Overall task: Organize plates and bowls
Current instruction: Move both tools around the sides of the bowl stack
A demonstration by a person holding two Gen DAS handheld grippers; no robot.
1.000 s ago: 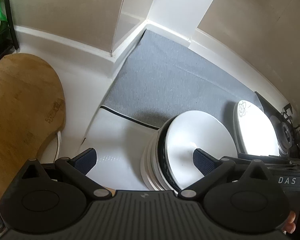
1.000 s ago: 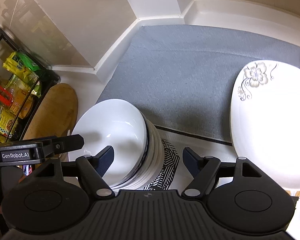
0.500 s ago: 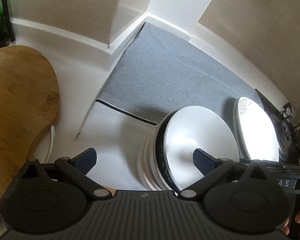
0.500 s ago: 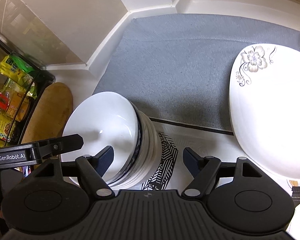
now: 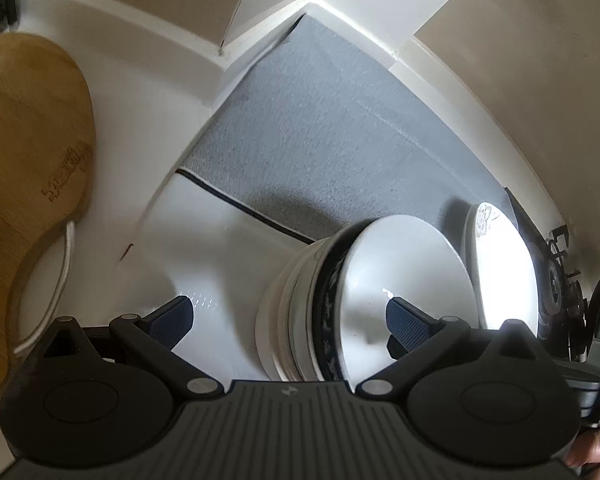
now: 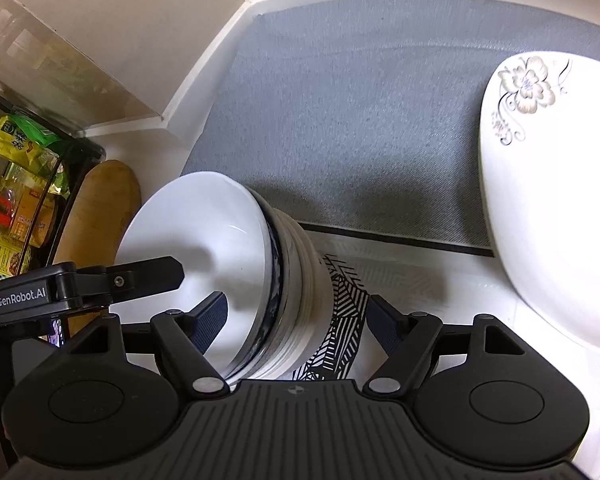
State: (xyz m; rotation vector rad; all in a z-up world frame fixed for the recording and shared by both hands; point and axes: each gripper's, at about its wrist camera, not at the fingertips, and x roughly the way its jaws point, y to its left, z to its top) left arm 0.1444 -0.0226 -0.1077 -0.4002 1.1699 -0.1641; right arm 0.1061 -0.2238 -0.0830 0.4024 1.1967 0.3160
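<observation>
While poised above the bowl stack (image 6: 236, 264), left gripper (image 5: 288, 320) and right gripper (image 6: 296, 320) both agape.

The floral plate (image 6: 552, 200) is cut off at the right edge; the bowl stack's (image 6: 296, 292) base is hidden behind the gripper body.

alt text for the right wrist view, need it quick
Open right tongs straddle the rim of a stack of white bowls, with the left tongs reaching over it. A flowered white plate lies right, overlapping a grey mat.
</observation>
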